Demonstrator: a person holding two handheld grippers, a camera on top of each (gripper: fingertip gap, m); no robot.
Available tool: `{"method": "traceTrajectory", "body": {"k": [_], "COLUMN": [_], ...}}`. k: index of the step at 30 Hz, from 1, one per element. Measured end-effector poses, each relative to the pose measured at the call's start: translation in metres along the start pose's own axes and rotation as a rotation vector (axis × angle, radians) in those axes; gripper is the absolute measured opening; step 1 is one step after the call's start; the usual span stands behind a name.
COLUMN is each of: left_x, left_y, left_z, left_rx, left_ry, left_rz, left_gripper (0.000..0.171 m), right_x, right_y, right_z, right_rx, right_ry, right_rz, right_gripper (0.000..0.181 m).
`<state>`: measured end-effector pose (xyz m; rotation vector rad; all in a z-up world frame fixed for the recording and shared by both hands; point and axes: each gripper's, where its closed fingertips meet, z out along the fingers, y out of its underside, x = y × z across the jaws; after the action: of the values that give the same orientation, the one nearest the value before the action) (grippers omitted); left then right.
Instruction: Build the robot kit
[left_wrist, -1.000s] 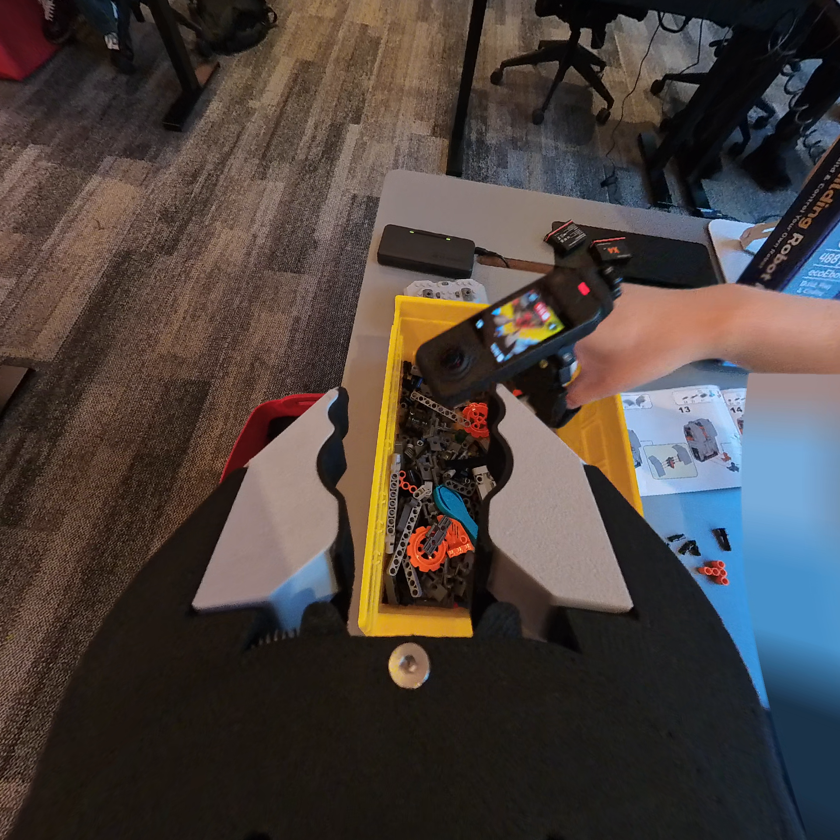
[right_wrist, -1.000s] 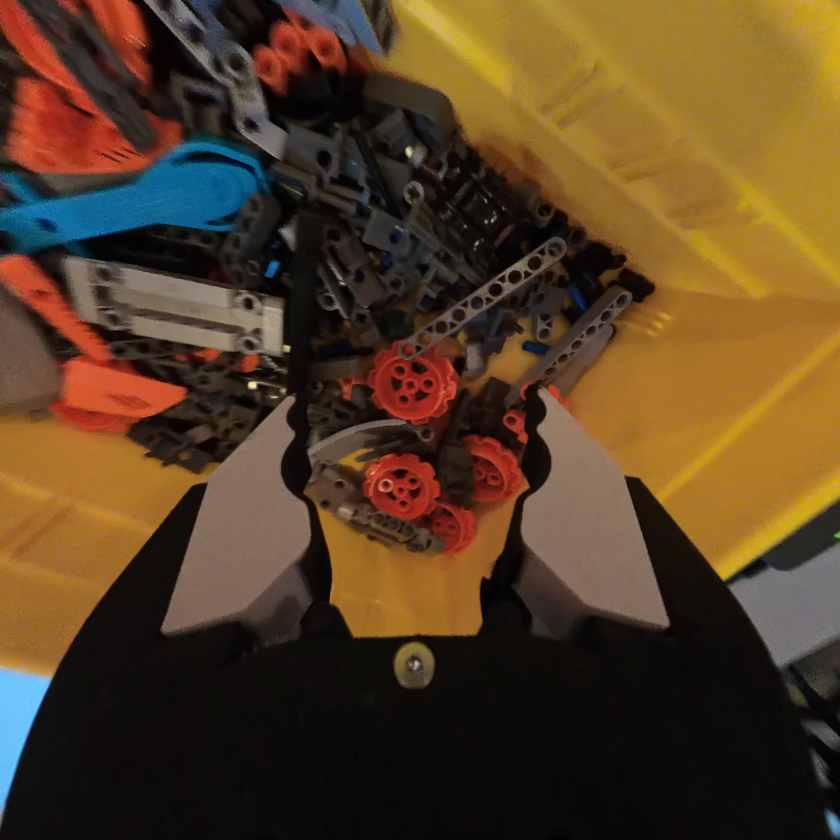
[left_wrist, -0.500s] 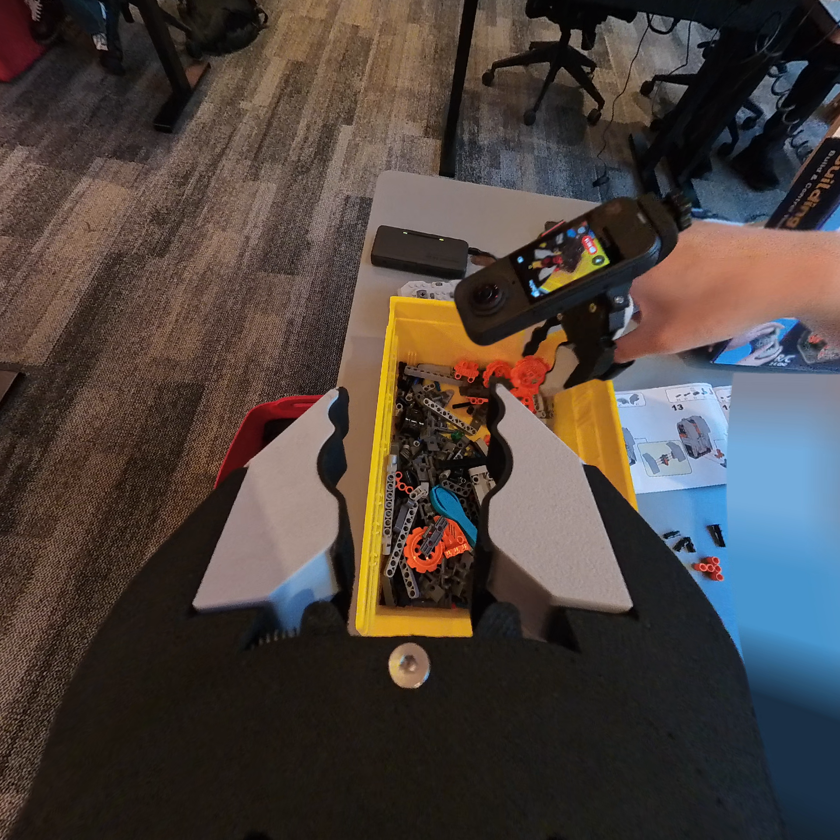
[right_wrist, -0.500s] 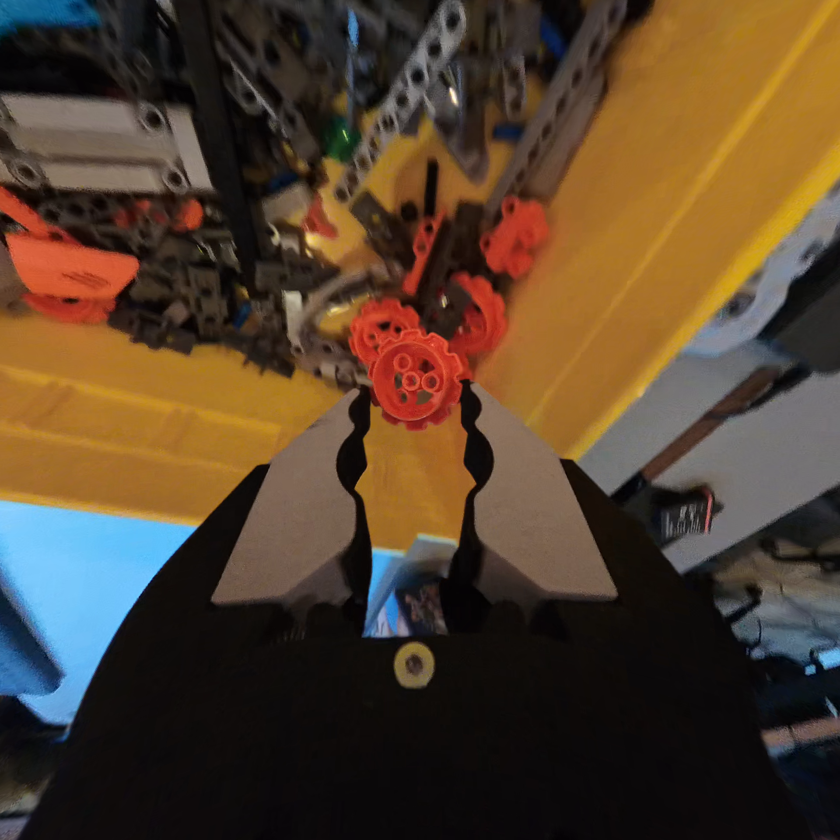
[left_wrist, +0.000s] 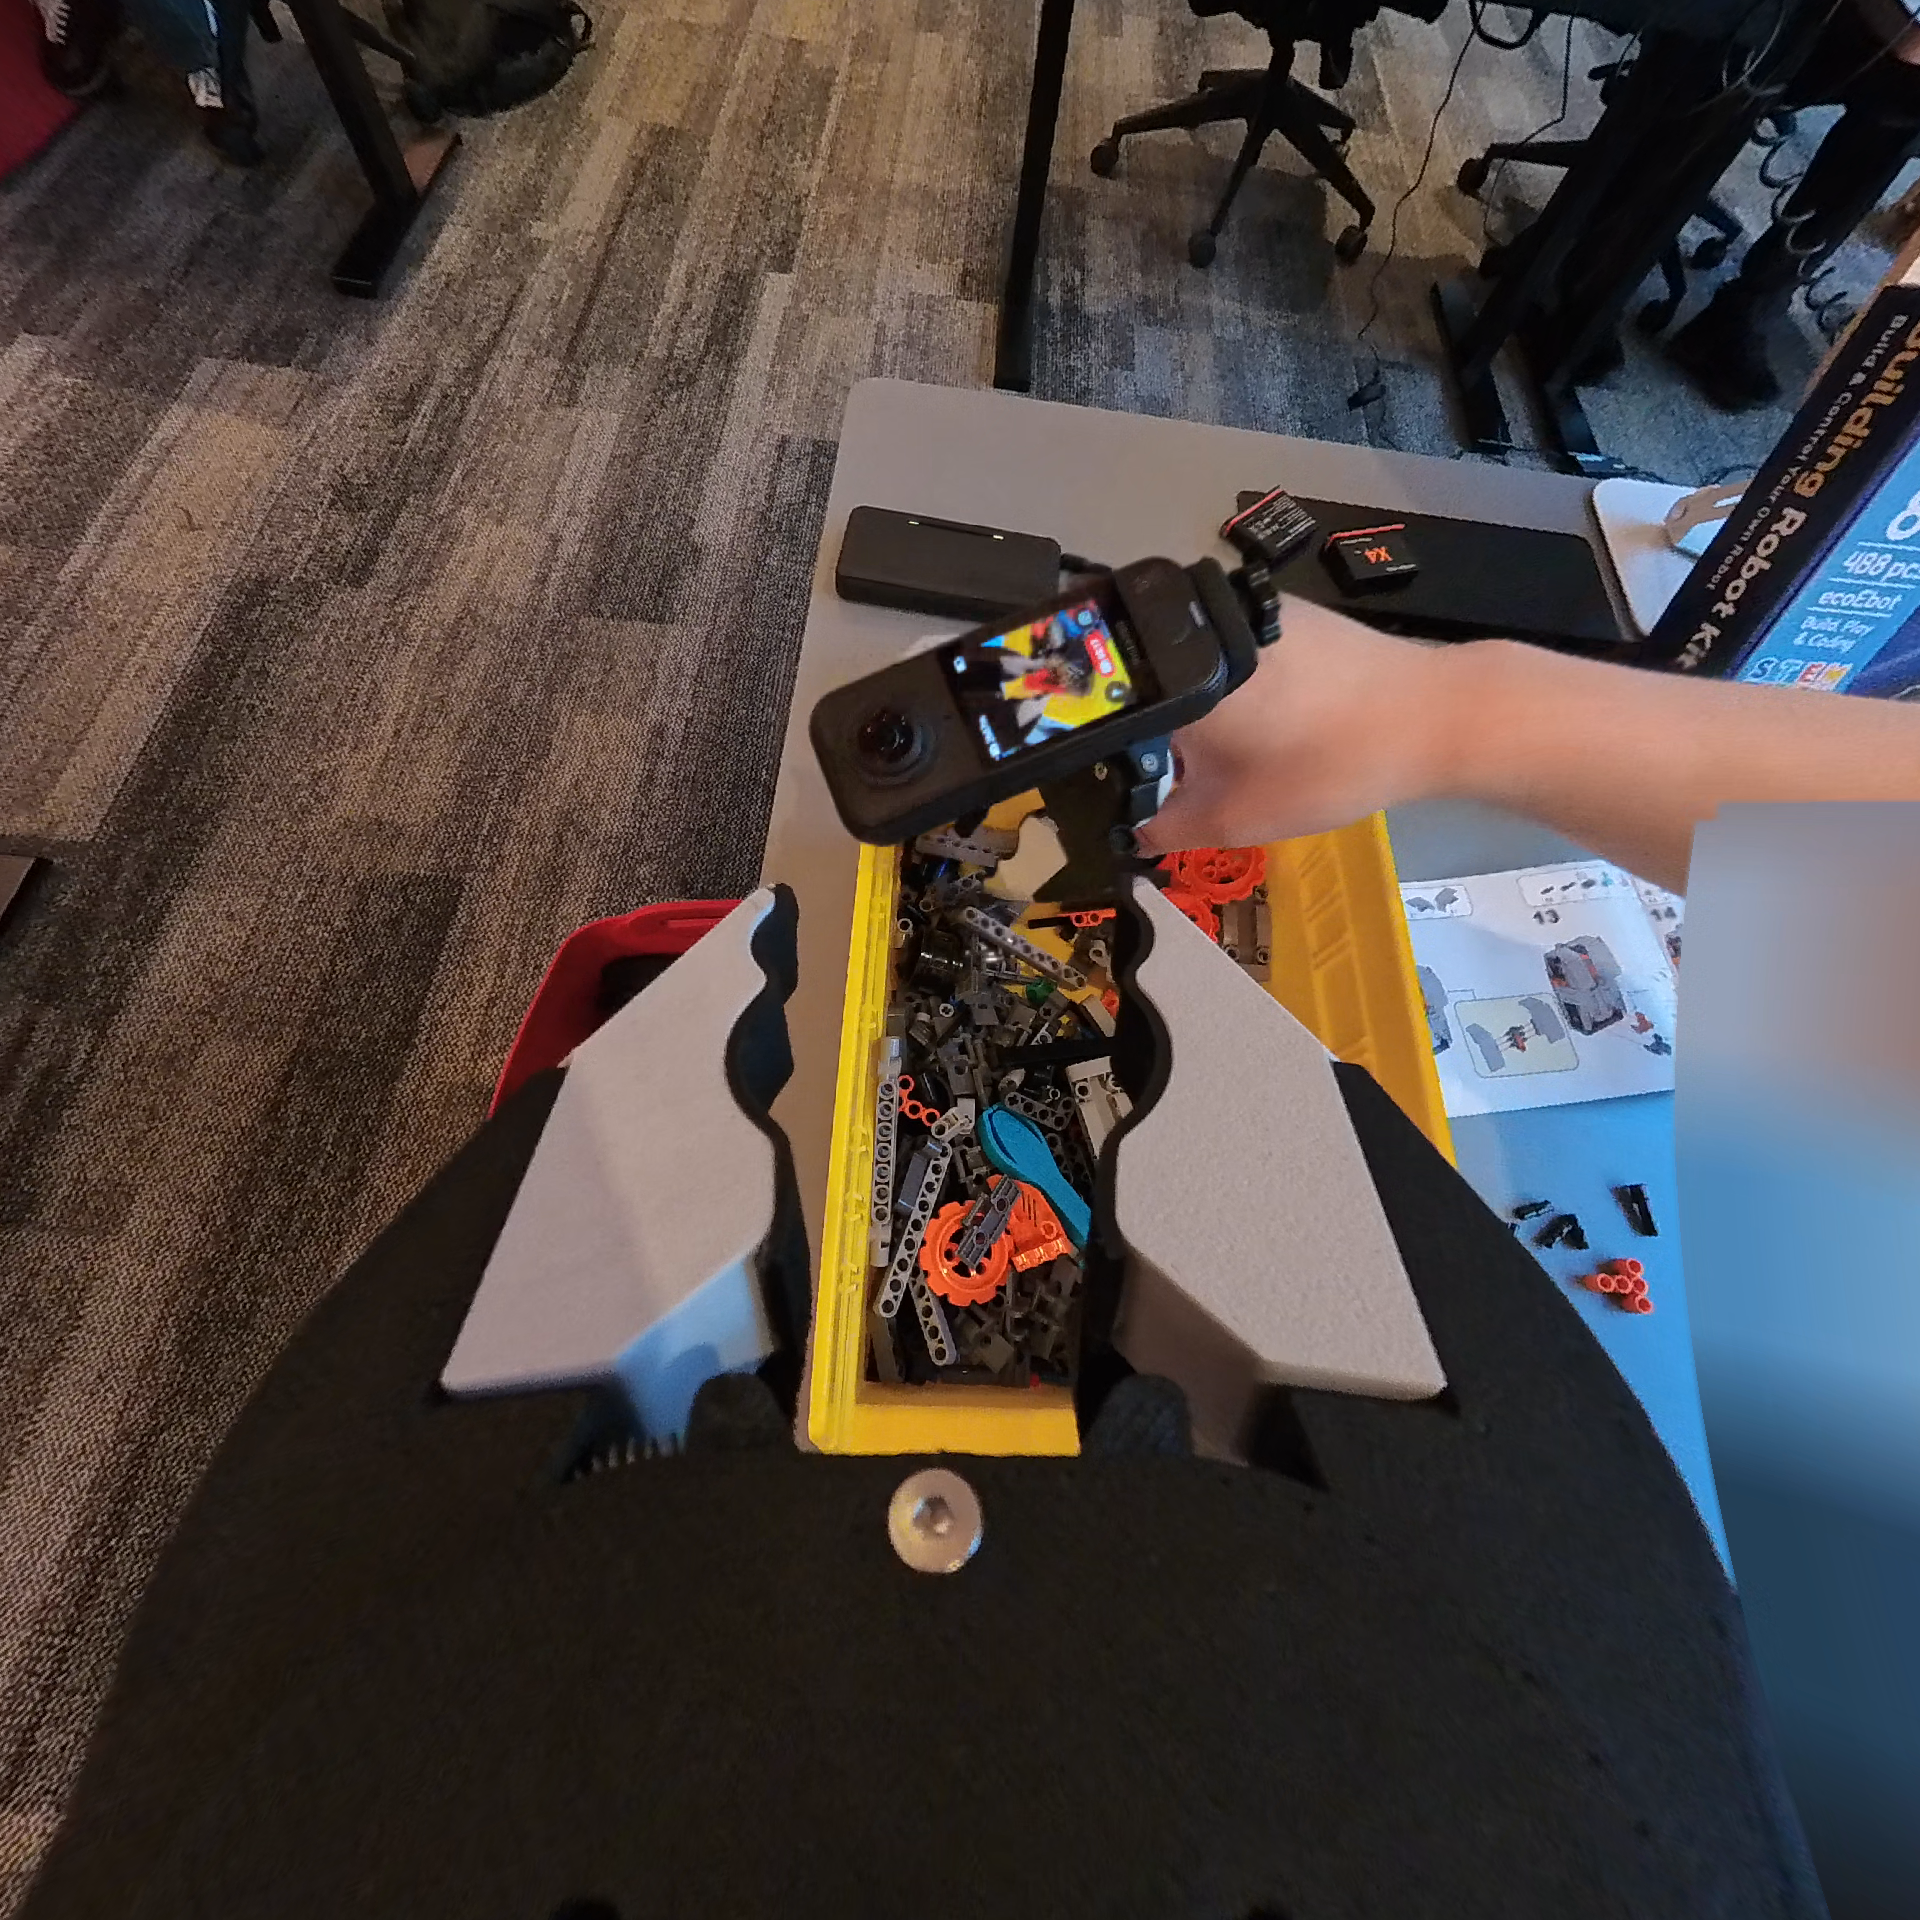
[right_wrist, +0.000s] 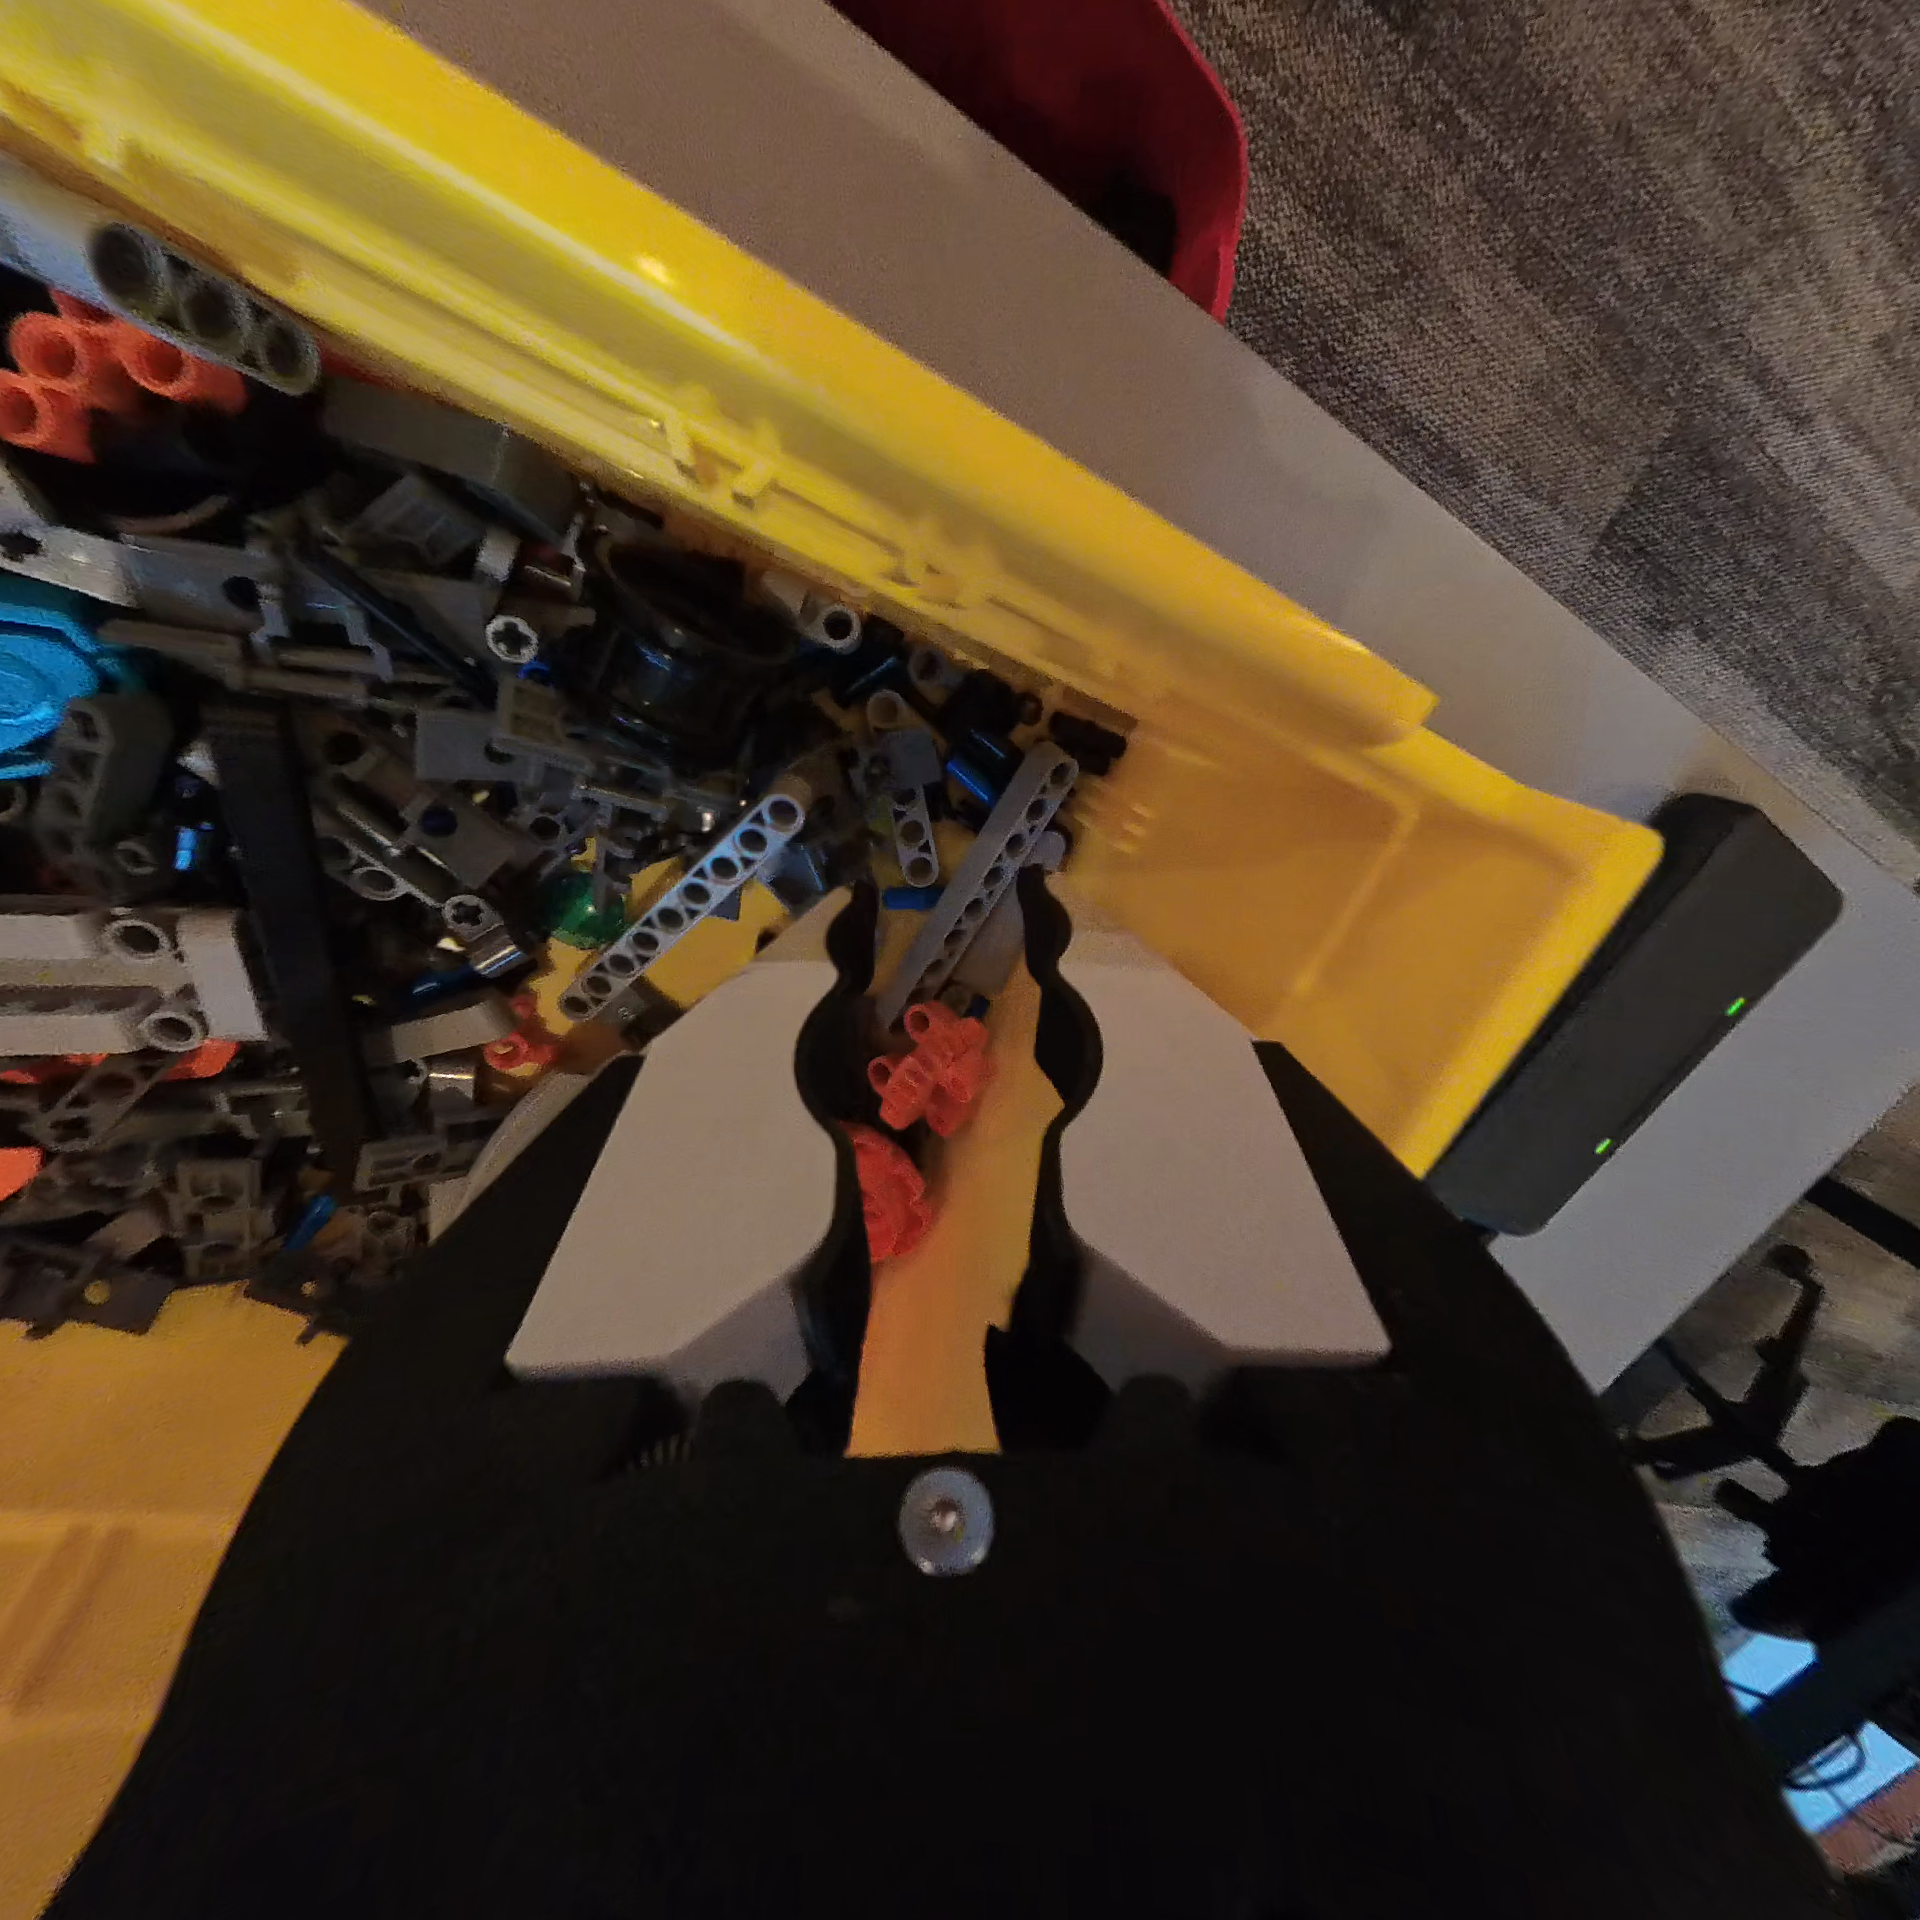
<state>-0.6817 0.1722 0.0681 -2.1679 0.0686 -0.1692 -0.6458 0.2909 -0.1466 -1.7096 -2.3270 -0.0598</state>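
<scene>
Yellow plastic parts bin (left_wrist: 1340, 966), long and rectangular, sits on a grey tabletop (left_wrist: 1039, 468) near its left edge, heaped with grey perforated beams, black pins, orange toothed wheels and a blue paddle-shaped piece (left_wrist: 1029, 1153). The left gripper (left_wrist: 956, 914) hangs above the near end of the bin, its grey fingers (left_wrist: 655, 1143) spread wide with nothing between them. The right gripper (right_wrist: 940, 883), held by a person's hand (left_wrist: 1309, 727) with a black action camera (left_wrist: 1029, 696) mounted on top, reaches down into the far end of the bin. Its fingers stand a narrow gap apart; between them lie an orange toothed wheel (right_wrist: 925, 1065), a second orange wheel (right_wrist: 888, 1190) lower down and a grey perforated beam (right_wrist: 987, 862) at the tips, but whether either finger presses on any of them cannot be told. More orange wheels (left_wrist: 1210, 868) lie just beside that gripper in the left wrist view. A black rectangular box with small green lights (right_wrist: 1652, 1018) rests on the table just past the bin's far end. To the right of the bin lie a printed instruction sheet (left_wrist: 1527, 997), a few loose black pins (left_wrist: 1558, 1226) and a small orange connector (left_wrist: 1616, 1283) on a blue surface. A red container (left_wrist: 592, 977) sits off the table's left edge, over grey patterned carpet (left_wrist: 364, 623).
</scene>
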Motion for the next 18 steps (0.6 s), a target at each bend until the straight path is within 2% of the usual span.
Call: {"method": "traceTrajectory", "body": {"k": [4, 7, 10, 11, 13, 14, 16, 18], "left_x": [0.002, 0.003, 0.004, 0.003, 0.004, 0.004, 0.005, 0.006], "left_y": [0.001, 0.000, 0.000, 0.000, 0.000, -0.001, -0.001, 0.000], "left_z": [0.000, -0.001, -0.001, -0.001, -0.001, -0.001, -0.001, 0.000], "left_rx": [-0.003, 0.004, 0.003, 0.002, 0.004, 0.005, 0.002, -0.003], "left_ry": [0.004, 0.011, 0.015, 0.016, 0.015, 0.015, 0.013, 0.013], "left_rz": [0.008, 0.011, 0.011, 0.010, 0.009, 0.009, 0.014, 0.019], "left_gripper": [0.058, 0.058, 0.058, 0.058, 0.058, 0.057, 0.057, 0.057], "right_x": [-0.015, -0.048, -0.063, -0.059, -0.053, -0.051, -0.053, -0.057], "right_y": [-0.007, 0.005, 0.034, 0.039, 0.034, 0.025, 0.002, -0.012], "right_z": [-0.002, -0.005, -0.002, -0.002, -0.007, -0.010, -0.015, -0.013], "right_rx": [0.032, -0.023, -0.151, -0.169, -0.113, -0.062, 0.046, 0.081], "right_ry": [-0.079, -0.248, -0.269, -0.229, -0.196, -0.200, -0.263, -0.313], "right_rz": [0.024, -0.012, -0.043, -0.050, -0.009, 0.046, 0.159, 0.203], "right_gripper": [0.028, 0.032, 0.030, 0.026, 0.026, 0.032, 0.056, 0.077]}}
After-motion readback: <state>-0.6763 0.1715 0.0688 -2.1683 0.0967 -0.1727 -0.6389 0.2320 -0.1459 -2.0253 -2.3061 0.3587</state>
